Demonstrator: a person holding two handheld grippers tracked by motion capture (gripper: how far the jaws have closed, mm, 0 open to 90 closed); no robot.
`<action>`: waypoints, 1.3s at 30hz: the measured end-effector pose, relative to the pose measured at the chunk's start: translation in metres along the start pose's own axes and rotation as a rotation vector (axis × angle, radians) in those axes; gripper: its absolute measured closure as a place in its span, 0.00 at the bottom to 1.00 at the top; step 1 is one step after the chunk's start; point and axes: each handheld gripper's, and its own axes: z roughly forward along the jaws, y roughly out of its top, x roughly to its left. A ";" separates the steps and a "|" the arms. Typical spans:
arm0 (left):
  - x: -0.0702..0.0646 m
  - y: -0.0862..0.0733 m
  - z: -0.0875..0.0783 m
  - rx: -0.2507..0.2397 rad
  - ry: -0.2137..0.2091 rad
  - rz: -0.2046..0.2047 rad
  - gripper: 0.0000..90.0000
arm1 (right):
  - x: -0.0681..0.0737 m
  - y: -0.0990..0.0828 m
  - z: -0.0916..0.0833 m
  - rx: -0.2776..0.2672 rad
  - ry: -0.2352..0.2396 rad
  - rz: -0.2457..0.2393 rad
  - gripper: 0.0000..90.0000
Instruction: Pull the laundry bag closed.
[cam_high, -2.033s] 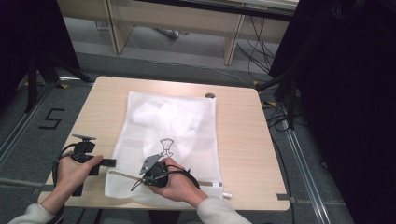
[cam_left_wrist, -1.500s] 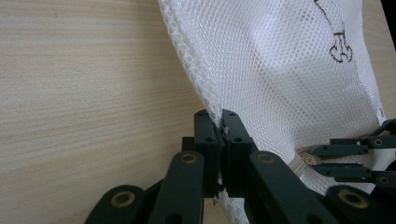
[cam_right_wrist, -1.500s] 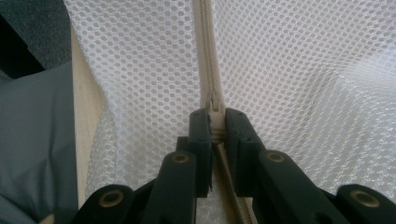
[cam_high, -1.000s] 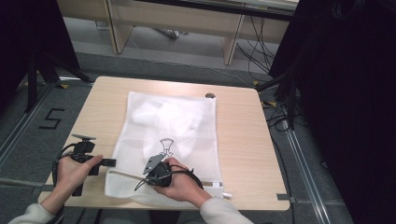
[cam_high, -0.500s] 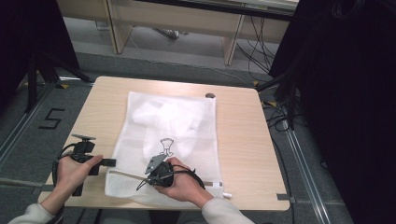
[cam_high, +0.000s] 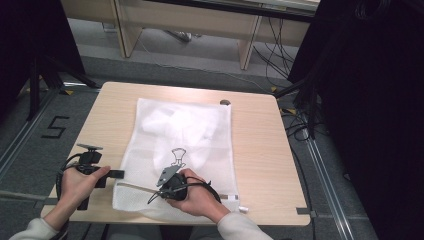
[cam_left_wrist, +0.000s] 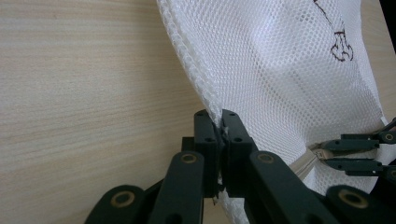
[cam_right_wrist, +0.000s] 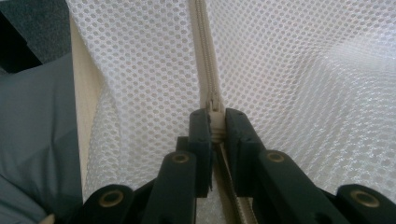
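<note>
High view: white mesh laundry bag (cam_high: 180, 150) lies flat on the tabletop (cam_high: 260, 145), with a lump of pale contents under the mesh, beyond both grippers. Left gripper (cam_high: 116, 174) sits at the bag's near-left edge; right gripper (cam_high: 152, 190) is over the near end, pointing toward the left one along the zipper line. A dark printed figure on the mesh lies just beyond the right gripper.

Left gripper view: jaws together, clamped on the bag's stitched edge seam (cam_left_wrist: 205, 93), which runs up and away from the tips. Bare wood on one side of the jaws, mesh billowing on the other. The right gripper's jaws are visible farther off, on the zipper.

Right gripper view: jaws pinched on the zipper slider (cam_right_wrist: 214, 106); the closed zipper tape (cam_right_wrist: 205, 51) runs straight ahead of the tips, mesh on both sides.

Handling, my read: light, limp, no stiffness, so the mesh bunches and drags rather than sliding as a sheet. The slider is small and could slip out of the pinch. Best holds are the ones in use: the reinforced seam as anchor, the slider for travel, keeping the zipper line taut between the two.
</note>
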 end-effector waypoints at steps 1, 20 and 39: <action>0.000 0.000 0.000 -0.001 0.003 0.001 0.96 | 0.000 0.000 0.000 0.000 0.000 0.000 0.92; 0.000 0.000 0.000 -0.002 0.002 -0.001 0.96 | -0.003 -0.005 -0.005 0.008 -0.008 0.001 0.92; 0.001 0.000 0.000 -0.004 0.004 -0.009 0.96 | -0.006 -0.010 -0.009 0.014 -0.011 -0.003 0.92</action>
